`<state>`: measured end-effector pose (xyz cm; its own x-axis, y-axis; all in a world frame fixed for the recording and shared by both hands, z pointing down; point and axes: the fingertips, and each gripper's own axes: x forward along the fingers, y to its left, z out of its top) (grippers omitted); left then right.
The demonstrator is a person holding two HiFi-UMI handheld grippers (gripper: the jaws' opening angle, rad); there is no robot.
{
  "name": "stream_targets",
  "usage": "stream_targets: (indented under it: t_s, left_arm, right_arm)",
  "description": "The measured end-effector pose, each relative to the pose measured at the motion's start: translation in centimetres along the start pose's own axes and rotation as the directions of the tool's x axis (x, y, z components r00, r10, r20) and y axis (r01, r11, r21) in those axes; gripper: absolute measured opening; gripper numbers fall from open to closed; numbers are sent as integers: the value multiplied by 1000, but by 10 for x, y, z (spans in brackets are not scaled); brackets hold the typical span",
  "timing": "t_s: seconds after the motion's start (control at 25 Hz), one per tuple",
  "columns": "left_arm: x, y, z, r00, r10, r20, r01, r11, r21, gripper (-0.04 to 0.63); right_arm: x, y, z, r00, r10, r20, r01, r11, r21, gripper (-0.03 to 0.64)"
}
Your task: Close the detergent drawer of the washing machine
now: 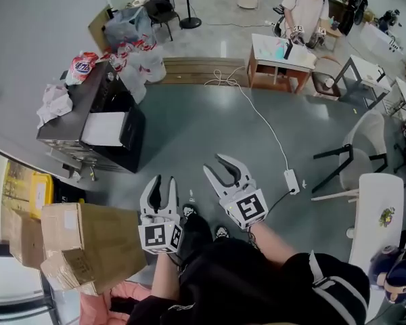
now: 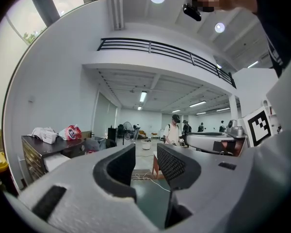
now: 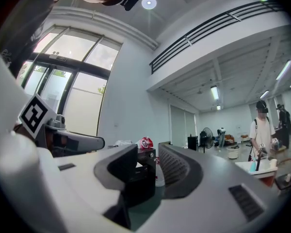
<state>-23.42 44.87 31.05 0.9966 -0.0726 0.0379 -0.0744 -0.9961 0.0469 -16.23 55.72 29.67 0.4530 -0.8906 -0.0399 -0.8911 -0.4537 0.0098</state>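
A: Where is the washing machine (image 1: 132,141) being shown, and its drawer?

B: It is being seen at the left of the head view, against the wall, well apart from both tongs. A white slab (image 1: 105,128) is showing on it; whether that is the drawer cannot be told.

A: What is being carried on top?

B: A white cloth (image 1: 54,103) and a red-and-white packet (image 1: 81,65) are lying there. Filled plastic bags (image 1: 139,58) are being kept just beside it.

A: And the cardboard boxes (image 1: 88,242)?

B: They are being seen piled at the lower left, flaps shut, contents hidden.

A: How are the tongs being held?

B: The left gripper (image 1: 164,181) and the right gripper (image 1: 214,162) are both being held spread, with nothing between the jaws.
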Motion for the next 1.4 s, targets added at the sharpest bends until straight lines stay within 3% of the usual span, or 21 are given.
stream_targets:
  t_s: [0.36, 0.6, 0.96, 1.4]
  left_arm:
    - [80, 48, 4, 1000, -19, 24, 19, 1000, -8, 152]
    - [127, 103, 10, 999, -22, 32, 23, 999, -31, 150]
    - [178, 172, 10, 998, -52, 28, 54, 997, -57, 150]
    - [218, 225, 19, 996, -76, 48, 78, 996, -46, 147]
  right_arm:
    - [81, -27, -8, 999, 34, -18, -34, 999, 2, 155]
    - [150, -40, -13, 999, 50, -7, -51, 998, -34, 160]
    - [242, -40, -17, 998, 60, -26, -61, 998, -32, 164]
    - [304, -50, -20, 998, 50, -32, -51, 998, -37, 167]
